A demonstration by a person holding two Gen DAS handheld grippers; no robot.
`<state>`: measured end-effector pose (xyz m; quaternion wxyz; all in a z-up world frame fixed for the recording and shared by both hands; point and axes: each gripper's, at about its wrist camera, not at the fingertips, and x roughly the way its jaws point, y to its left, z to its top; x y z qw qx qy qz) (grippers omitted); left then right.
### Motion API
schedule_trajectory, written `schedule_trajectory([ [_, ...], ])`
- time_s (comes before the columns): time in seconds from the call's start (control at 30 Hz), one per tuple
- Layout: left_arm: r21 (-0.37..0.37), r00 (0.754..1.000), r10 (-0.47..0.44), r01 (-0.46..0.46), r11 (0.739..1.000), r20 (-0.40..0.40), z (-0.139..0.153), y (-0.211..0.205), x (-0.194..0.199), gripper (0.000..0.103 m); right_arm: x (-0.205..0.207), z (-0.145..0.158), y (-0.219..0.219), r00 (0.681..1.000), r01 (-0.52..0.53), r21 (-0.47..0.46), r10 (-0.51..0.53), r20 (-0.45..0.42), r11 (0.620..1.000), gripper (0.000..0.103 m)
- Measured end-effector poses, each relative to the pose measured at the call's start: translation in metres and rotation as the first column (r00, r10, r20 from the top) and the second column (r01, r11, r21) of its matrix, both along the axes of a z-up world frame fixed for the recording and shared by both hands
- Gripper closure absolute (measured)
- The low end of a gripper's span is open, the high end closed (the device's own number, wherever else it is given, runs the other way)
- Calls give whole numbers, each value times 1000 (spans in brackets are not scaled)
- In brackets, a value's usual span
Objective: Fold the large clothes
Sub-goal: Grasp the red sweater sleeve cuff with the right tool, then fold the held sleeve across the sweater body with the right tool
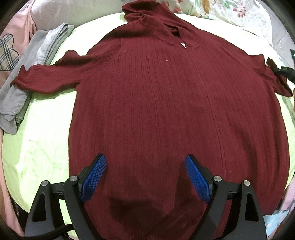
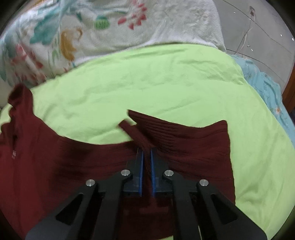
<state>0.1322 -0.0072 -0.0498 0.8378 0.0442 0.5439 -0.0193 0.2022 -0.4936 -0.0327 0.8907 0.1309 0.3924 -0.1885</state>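
Bed: a pale green sheet (image 1: pixel 46 140) is spread over it, and everything below is placed relative to this sheet.
Sweater: a dark red ribbed hooded sweater (image 1: pixel 156 103) is laid flat, front up, across the middle of the green sheet; the hood (image 1: pixel 143 16) is turned toward the sheet's far edge and a zip pull (image 1: pixel 182 44) is seen at the neck.
Left sleeve: it (image 1: pixel 48 79) is stretched out sideways over the green sheet, and its cuff is overlapped onto the grey garment.
Right sleeve: in the right wrist view it (image 2: pixel 186 140) is bunched and partly doubled over on the green sheet, well short of the sheet's edge.
Quilt: a white floral-printed quilt (image 2: pixel 92 31) is heaped along the far edge of the green sheet.
Grey garment: a folded grey piece (image 1: pixel 22 86) is laid along the sheet's left edge.
Blue cloth: a light blue patterned fabric (image 2: pixel 265 86) is seen past the sheet's right edge.
Left gripper: it (image 1: pixel 145 162) is held over the sweater's lower body; its jaws are spread wide, nothing is held between the blue pads (image 1: pixel 94 179).
Right gripper: it (image 2: pixel 146 149) is closed, and a fold of the right sleeve is pinched between the nearly touching jaws.
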Motion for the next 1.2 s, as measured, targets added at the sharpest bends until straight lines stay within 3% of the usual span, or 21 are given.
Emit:
schedule_trajectory([
  [0.17,-18,1000,1,-1,1000,2,0,4,2,15,-17,34,38,988,-108,173,86,129,979,97],
  [0.33,-60,1000,6,-5,998,24,5,11,6,15,-3,59,125,943,-302,291,241,228,908,97],
  [0.6,-152,996,67,-59,987,54,18,45,10,15,63,38,278,870,-493,450,415,267,745,97],
  [0.77,-188,993,105,-93,978,52,19,67,13,15,94,16,358,837,-542,510,483,258,668,97],
  [0.93,-200,990,128,-114,973,56,17,86,20,15,121,-10,394,827,-541,563,517,221,624,97],
  [1.1,-255,990,125,-103,961,72,18,94,48,15,123,-21,409,803,-546,622,561,198,562,86],
  [1.13,-268,990,122,-97,958,77,18,94,56,15,121,-22,410,804,-548,621,557,207,560,79],
  [1.2,-293,991,110,-83,953,77,15,93,72,15,105,-12,398,814,-553,597,530,238,581,75],
])
